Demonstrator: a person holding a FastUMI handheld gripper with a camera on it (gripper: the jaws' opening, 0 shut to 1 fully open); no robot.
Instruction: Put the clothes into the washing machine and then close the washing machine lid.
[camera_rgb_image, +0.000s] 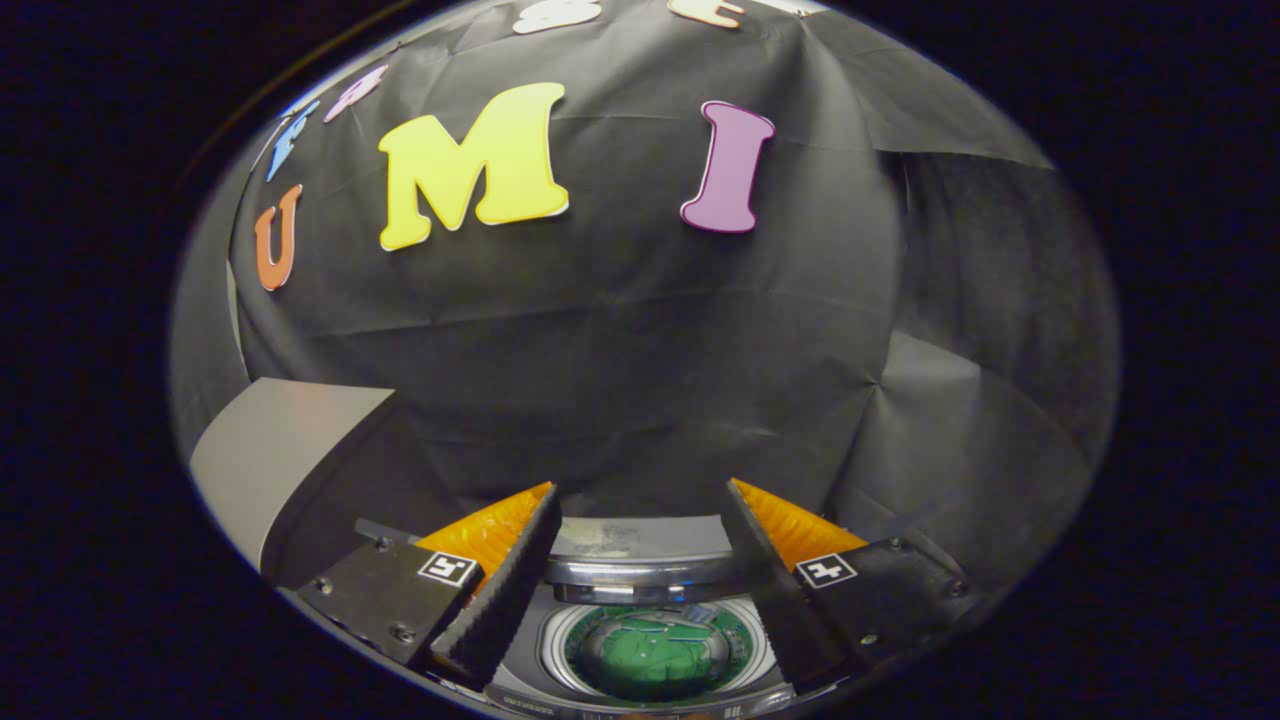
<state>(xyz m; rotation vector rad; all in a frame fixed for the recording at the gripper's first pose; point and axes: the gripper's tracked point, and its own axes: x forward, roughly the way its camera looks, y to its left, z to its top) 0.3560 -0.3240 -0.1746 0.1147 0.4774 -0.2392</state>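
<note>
Fingers (640, 530) spread w/ nothing between, above round washer drum (655, 655) w/ green clothes (650, 662).

No word or number can be read with certainty. The gripper (643, 490), its fingers standing wide apart over the washing machine (640, 572), carries one small square coded marker (447, 568) on one finger mount and a second marker (826, 571) on the other. The fine print on the machine's front rim is too small to read.

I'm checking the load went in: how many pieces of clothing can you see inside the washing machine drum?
1: a green garment lies in the washing machine drum, seen between the open gripper fingers. More could be hidden beneath it.
</note>
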